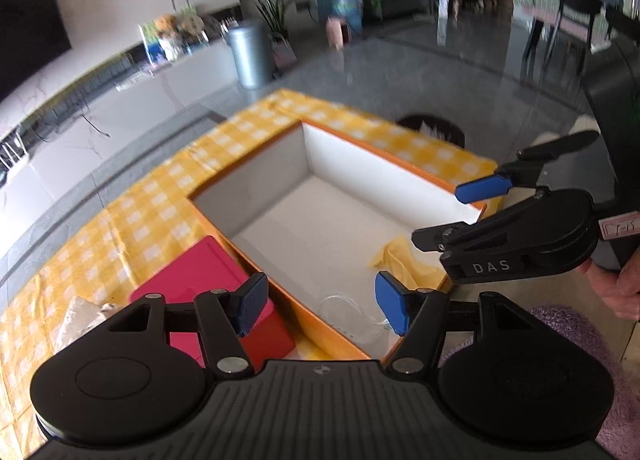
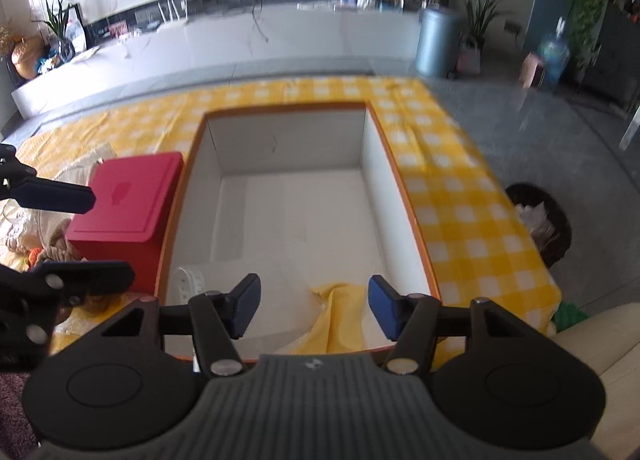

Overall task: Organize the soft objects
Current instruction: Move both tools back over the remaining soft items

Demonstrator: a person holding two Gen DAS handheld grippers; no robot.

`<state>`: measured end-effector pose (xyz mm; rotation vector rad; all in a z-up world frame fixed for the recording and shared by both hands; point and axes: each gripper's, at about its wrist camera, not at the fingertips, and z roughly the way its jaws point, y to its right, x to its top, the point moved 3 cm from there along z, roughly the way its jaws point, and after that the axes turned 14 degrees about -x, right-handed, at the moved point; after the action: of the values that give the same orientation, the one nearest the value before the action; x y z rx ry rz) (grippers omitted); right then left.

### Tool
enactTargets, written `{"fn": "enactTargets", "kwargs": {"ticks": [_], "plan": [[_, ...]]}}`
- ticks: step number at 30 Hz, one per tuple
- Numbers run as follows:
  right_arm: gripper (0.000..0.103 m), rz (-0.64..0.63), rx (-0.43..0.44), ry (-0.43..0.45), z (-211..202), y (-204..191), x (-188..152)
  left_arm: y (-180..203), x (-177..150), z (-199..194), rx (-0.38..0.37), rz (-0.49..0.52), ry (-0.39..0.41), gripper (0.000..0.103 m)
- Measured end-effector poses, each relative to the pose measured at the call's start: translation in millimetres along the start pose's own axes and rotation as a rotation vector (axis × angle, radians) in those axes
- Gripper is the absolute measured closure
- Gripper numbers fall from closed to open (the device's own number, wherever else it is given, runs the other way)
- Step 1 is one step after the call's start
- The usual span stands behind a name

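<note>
Rectangular orange-rimmed box (image 2: 280, 188) – crumpled yellow cloth (image 2: 340, 316) inside.

Bright daylight, fisheye-warped, blurred edges

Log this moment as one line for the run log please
left gripper: open, empty | right gripper: open, empty | orange box: yellow cloth inside | red box: beside it

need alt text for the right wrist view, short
The open right hand-held gripper hovers over the near edge of an orange-rimmed white box on a yellow checked tablecloth. A yellow cloth lies inside; a red box stands left.
</note>
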<state>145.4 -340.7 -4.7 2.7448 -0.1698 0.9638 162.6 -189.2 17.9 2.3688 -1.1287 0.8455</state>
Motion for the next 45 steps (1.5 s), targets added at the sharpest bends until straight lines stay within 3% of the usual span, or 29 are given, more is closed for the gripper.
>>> {"fn": "enactTargets", "kwargs": {"ticks": [4,8,12,18,21,29,36,45], "plan": [[0.032,0.035,-0.006,0.098,-31.4,-12.9,-9.3,-4.7,-17.6,-34.2,0.033,-0.03,0.118,0.03],[0.032,0.091,0.027,0.16,-56.6,-35.6,-22.1,-17.4,-44.1,-68.0,0.081,-0.124,0.246,0.03],[0.032,0.148,0.104,0.194,-75.3,-65.1,-38.0,-34.4,-75.2,-94.2,0.147,-0.221,0.305,0.03],[0.032,0.149,0.166,0.241,-88.1,-115.5,-60.5,-54.9,-127.5,-120.2,0.225,-0.344,0.309,0.03],[0.032,0.124,0.195,0.257,-90.1,-139.2,-72.1,-61.2,-154.0,-131.7,0.215,-0.387,0.312,0.03],[0.032,0.002,0.207,0.196,-73.8,-194.1,-94.5,-74.1,-205.0,-139.7,0.256,-0.46,0.266,0.03],[0.032,-0.086,0.197,0.166,-60.9,-222.8,-93.1,-84.9,-232.3,-136.3,0.244,-0.503,0.221,0.031],[0.032,-0.218,0.218,0.15,-39.8,-262.9,-78.3,-114.1,-230.6,-133.3,0.242,-0.522,0.195,0.032]]}}
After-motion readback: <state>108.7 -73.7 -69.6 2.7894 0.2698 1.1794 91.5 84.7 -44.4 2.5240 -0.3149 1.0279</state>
